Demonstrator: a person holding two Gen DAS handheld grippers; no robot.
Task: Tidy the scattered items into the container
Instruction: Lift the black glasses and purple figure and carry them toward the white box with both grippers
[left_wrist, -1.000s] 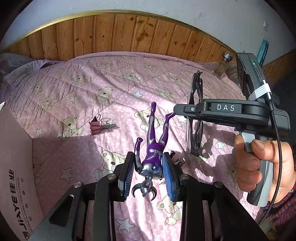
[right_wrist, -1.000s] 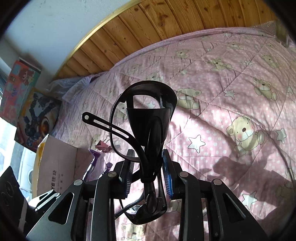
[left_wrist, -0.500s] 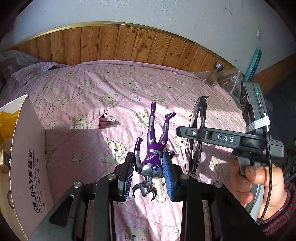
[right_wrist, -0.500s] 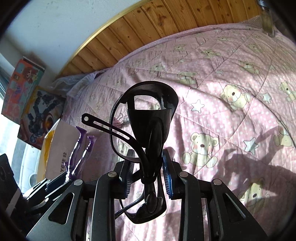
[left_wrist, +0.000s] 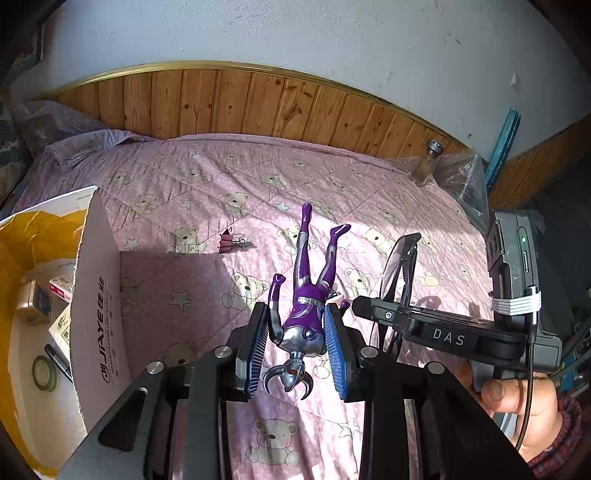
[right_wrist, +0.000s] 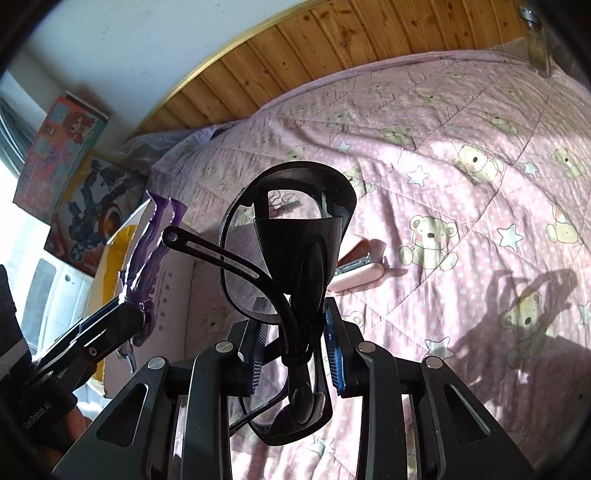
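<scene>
Left tongs (left_wrist: 299, 349) grip a purple toy figure (left_wrist: 308, 295) by the chest; right tongs (right_wrist: 295, 347) clamp black goggles (right_wrist: 295, 258), both raised for the cardboard box (left_wrist: 94, 306).

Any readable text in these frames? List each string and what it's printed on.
"DAS": on the right gripper body.
"JiAYE" with a round logo, then Chinese characters: on the cardboard box flap.
"GenRobot.AI": on the left gripper body, seen in the right wrist view.
Labels on items inside the box and the toy boxes by the wall: too small or blurred.
</scene>
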